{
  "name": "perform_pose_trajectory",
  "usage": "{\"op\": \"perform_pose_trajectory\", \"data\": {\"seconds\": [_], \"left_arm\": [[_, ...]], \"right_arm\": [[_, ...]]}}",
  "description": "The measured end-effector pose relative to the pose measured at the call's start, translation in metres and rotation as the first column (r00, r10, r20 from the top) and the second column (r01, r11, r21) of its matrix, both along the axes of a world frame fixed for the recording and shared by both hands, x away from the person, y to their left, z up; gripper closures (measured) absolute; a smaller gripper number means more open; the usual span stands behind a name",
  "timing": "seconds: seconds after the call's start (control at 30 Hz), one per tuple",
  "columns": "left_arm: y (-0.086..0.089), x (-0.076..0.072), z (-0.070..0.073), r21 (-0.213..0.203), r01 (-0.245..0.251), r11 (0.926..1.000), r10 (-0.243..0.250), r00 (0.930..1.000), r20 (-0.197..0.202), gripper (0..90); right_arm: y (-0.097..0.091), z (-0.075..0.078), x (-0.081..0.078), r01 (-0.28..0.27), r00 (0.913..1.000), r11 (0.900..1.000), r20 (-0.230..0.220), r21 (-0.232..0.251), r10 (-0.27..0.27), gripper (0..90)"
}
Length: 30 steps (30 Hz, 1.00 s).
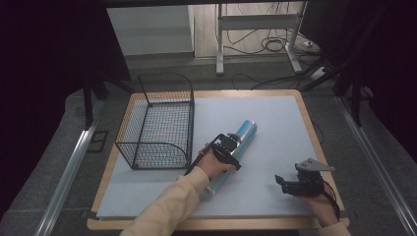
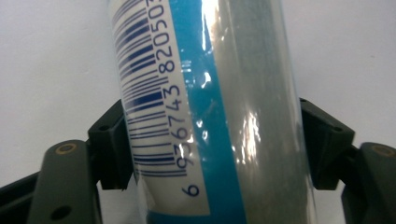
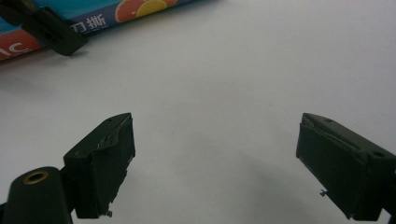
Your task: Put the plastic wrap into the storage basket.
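Note:
A long blue and silver tube (image 1: 246,132) lies slanted on the white mat (image 1: 275,123), right of the basket. My left gripper (image 1: 231,147) is shut on its middle. In the left gripper view both black pads press the sides of the tube (image 2: 224,116), whose barcode label faces up, with the left gripper (image 2: 212,144) straddling it. My right gripper (image 1: 280,184) rests near the mat's front right, apart from the tube. In the right gripper view the right gripper (image 3: 215,158) stands open over bare mat, and the tube (image 3: 116,11) with fruit print lies at the top left.
A black wire basket (image 1: 157,123) stands on the left part of the mat, close to the tube. The wooden table edge (image 1: 314,132) frames the mat. Desk legs and cables (image 1: 265,44) lie on the floor beyond.

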<state>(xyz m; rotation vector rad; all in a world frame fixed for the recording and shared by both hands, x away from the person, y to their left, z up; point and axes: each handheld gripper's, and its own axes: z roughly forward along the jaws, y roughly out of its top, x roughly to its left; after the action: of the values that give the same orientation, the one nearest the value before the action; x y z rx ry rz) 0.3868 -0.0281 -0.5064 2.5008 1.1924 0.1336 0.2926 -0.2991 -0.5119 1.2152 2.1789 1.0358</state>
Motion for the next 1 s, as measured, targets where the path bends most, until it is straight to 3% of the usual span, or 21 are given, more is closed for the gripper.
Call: {"op": "perform_pose_trajectory", "data": {"seconds": [0.13, 0.4, 0.83, 1.0], "left_arm": [[0.008, 0.003, 0.000, -0.048, 0.002, 0.9988, -0.003, 0.9996, -0.027, 28.8], [0.017, 0.007, 0.003, -0.077, 0.022, 0.9968, -0.027, 0.9977, -0.062, 29.8], [0.029, 0.002, 0.019, -0.120, 0.054, 0.9913, -0.059, 0.9974, -0.040, 30.3], [0.032, 0.002, 0.030, -0.124, 0.058, 0.9906, -0.060, 0.9981, -0.015, 30.5]], "right_arm": [[0.000, -0.001, 0.001, 0.005, 1.0000, 1.0000, -0.007, -0.003, -0.005, 11.9], [-0.001, -0.001, 0.001, 0.005, 1.0000, 1.0000, -0.005, -0.002, -0.005, 11.9], [-0.001, -0.001, 0.001, 0.008, 1.0000, 1.0000, -0.003, -0.001, -0.008, 12.0], [-0.001, -0.001, 0.001, 0.010, 0.9999, 0.9999, -0.006, -0.003, -0.010, 12.0]]}}
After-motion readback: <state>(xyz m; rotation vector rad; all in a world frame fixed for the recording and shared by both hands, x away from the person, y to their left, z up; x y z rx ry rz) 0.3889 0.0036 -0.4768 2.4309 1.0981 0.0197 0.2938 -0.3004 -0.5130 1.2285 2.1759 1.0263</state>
